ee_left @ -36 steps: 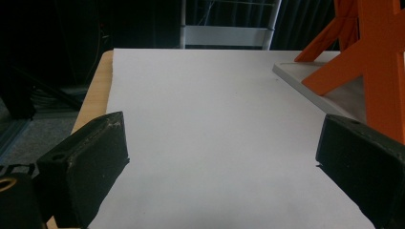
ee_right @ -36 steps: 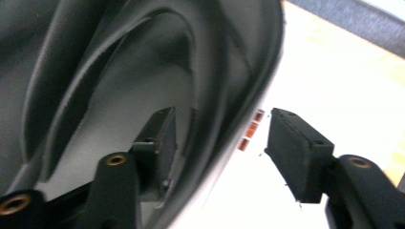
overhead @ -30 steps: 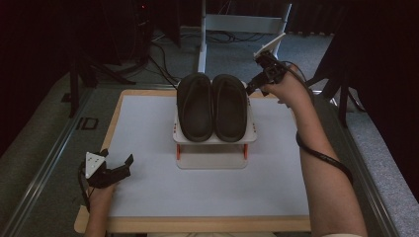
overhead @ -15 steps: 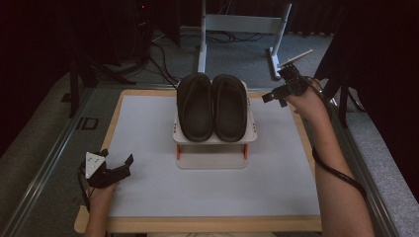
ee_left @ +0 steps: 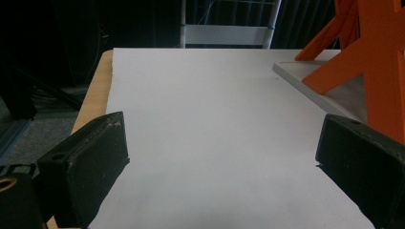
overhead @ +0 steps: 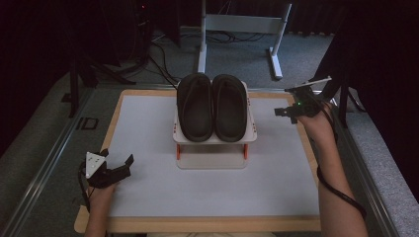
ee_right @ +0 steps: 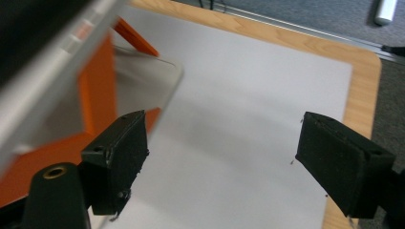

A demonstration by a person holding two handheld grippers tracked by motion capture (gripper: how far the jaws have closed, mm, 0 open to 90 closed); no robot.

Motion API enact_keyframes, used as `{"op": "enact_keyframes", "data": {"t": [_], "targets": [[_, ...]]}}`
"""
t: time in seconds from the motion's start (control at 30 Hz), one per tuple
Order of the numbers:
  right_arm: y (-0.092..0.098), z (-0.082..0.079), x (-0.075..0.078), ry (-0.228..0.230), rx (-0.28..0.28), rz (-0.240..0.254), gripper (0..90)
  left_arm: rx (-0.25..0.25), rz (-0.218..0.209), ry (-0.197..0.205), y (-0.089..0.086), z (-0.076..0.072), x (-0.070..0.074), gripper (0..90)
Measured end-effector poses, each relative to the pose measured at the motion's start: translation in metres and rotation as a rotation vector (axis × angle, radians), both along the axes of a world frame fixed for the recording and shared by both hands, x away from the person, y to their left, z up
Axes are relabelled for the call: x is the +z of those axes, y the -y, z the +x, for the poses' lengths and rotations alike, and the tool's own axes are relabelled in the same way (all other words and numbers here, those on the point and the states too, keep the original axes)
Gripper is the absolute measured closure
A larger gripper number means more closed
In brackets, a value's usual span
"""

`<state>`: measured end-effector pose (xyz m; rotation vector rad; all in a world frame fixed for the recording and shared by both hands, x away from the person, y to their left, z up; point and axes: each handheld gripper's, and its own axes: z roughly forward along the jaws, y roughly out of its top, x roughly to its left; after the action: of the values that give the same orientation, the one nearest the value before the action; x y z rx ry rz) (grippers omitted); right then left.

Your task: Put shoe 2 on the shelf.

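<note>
The left gripper rests on the white mat at the near left corner, its jaws wide apart with nothing between them. Farther back, in the middle of the mat, two black slippers lie side by side on a small white rack with orange legs. The right gripper hovers just right of the rack. Its jaws have just been opening and hold nothing.

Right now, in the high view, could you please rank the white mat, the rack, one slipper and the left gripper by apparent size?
1. White mat, by far the largest.
2. Rack with orange legs.
3. Left slipper; the right slipper looks about equal.
4. Left gripper, the smallest, though it sits nearer the camera.
</note>
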<state>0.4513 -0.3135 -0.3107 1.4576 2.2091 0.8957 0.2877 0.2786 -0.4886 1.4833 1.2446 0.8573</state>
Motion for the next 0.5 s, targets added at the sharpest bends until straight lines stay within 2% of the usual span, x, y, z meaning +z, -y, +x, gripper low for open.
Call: {"op": "enact_keyframes", "data": {"t": [0.27,0.5], "targets": [[0.029,-0.015,-0.044,0.032,-0.060,0.038,16.2,0.006,-0.002,0.001,0.000,0.000,0.000,3.3],[0.040,-0.029,-0.089,0.051,-0.065,0.053,14.2,0.007,-0.005,0.001,0.000,0.000,0.000,3.3]]}}
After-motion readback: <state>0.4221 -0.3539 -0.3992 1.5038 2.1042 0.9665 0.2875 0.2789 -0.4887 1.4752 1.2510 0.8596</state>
